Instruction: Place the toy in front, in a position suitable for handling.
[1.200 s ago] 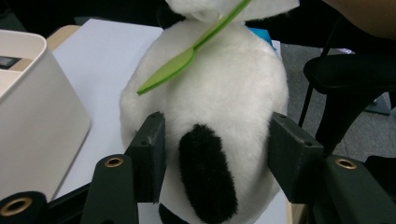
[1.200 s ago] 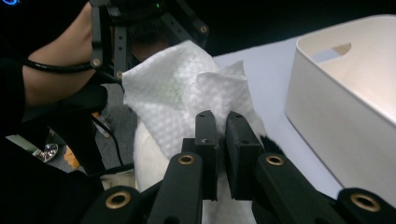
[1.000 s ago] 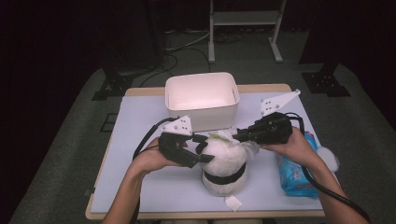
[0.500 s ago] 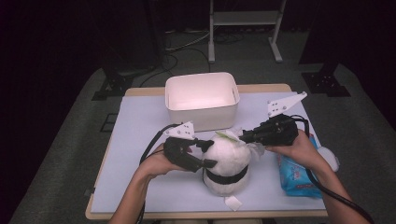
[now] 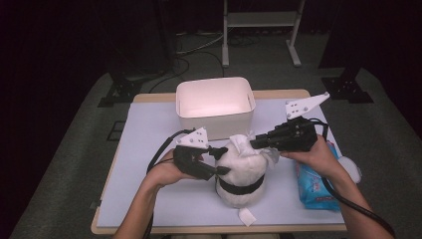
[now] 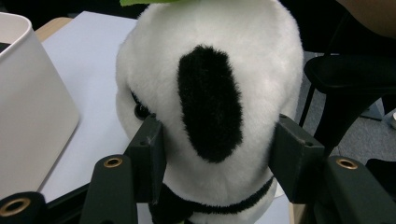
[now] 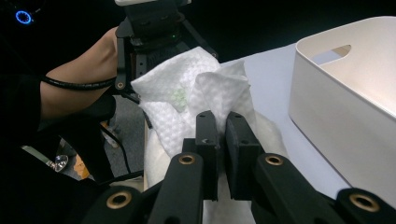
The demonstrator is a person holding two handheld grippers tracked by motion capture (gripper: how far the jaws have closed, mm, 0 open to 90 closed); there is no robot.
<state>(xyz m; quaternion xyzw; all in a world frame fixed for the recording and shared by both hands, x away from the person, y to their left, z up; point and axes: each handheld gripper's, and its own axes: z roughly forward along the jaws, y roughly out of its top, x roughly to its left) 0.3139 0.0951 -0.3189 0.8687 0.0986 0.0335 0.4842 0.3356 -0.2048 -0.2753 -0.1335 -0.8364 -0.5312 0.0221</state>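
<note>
A white plush toy (image 5: 242, 174) with black patches and a black neck band stands near the table's front edge. My left gripper (image 5: 219, 160) comes at its head from the left. In the left gripper view the plush toy (image 6: 210, 107) sits between the two pads (image 6: 150, 156), which have just been closing and press into its sides. My right gripper (image 5: 255, 143) reaches in from the right and is shut on a white wipe (image 5: 242, 143) lying on top of the toy's head. The wipe (image 7: 187, 93) shows a faint green spot above the closed right gripper (image 7: 223, 135).
A white bin (image 5: 215, 115) stands just behind the toy at mid-table. A blue wipes pack (image 5: 312, 186) lies at the right under the right forearm. A small white scrap (image 5: 246, 217) lies near the front edge. The table's edge (image 5: 219, 230) is close by.
The left jaws have narrowed onto the plush toy's head. The right gripper stays shut on the wipe and has shifted only slightly to the right.
</note>
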